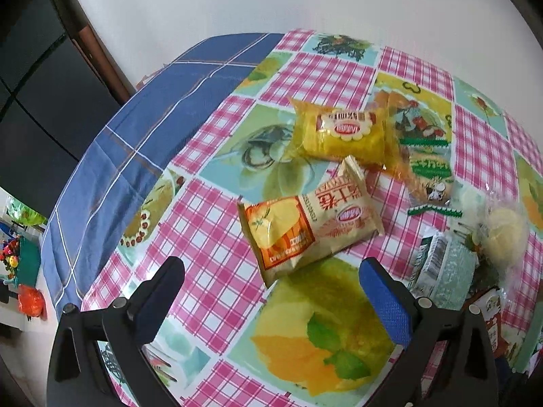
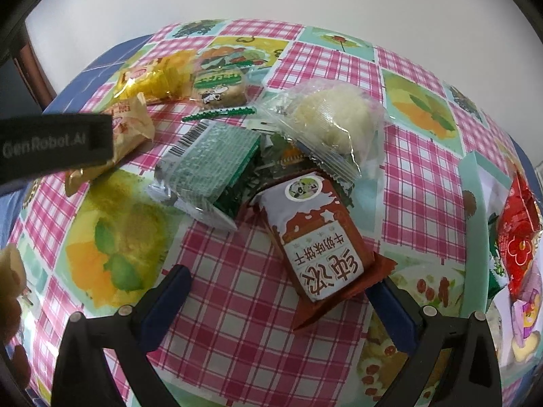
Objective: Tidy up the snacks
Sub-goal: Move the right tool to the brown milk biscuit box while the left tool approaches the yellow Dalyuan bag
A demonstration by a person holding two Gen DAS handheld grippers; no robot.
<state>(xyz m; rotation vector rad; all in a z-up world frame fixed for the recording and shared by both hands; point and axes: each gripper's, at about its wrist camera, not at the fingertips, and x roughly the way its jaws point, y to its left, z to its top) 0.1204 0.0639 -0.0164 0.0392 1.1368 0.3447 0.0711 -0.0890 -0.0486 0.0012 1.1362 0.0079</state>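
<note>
- left wrist view: the left gripper [image 1: 271, 271] hangs over the pink checked tablecloth with fruit pictures [image 1: 217, 291], its fingers wide apart and holding nothing.
- just ahead of the fingertips lies a beige and orange snack packet [image 1: 305, 227]; further ahead is a yellow plastic snack packet [image 1: 342, 132], touching it.
- right wrist view: the right gripper [image 2: 278, 281] is also spread apart and empty.
- a brown and white biscuit packet [image 2: 315, 237] lies between the fingers, nearer the right one; ahead on the left is a green foil packet [image 2: 210, 169], ahead a clear bag with a pale cake [image 2: 329, 118].
</note>
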